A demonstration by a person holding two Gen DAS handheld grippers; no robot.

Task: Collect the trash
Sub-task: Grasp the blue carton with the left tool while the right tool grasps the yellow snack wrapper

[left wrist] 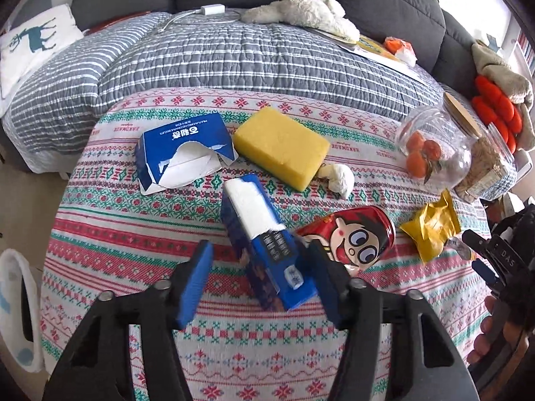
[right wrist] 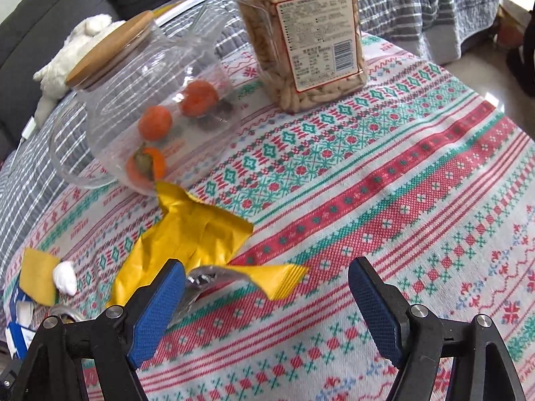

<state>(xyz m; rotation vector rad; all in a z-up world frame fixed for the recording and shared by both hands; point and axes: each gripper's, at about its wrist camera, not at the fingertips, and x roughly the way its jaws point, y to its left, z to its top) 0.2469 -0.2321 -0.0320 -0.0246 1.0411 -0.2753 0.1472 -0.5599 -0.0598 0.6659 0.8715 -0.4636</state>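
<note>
A blue carton [left wrist: 267,250] with a torn white top lies between the fingers of my left gripper [left wrist: 259,250]. It rests against the right pad, with a gap at the left pad, so the gripper is open. Beside it are a red can with a cartoon face [left wrist: 354,237], a torn blue box [left wrist: 182,153], a yellow sponge [left wrist: 281,147] and a crumpled tissue [left wrist: 337,177]. My right gripper [right wrist: 267,297] stands wide open over the torn end of a yellow wrapper [right wrist: 187,234], whose foil edge touches the left pad [right wrist: 157,307].
A lidded glass jar with oranges [right wrist: 143,100] and a plastic jar of snacks [right wrist: 301,33] stand behind the wrapper. The patterned tablecloth [right wrist: 401,183] meets a striped quilt [left wrist: 234,56] with a plush toy [left wrist: 301,10]. A white bin [left wrist: 13,307] sits at the far left.
</note>
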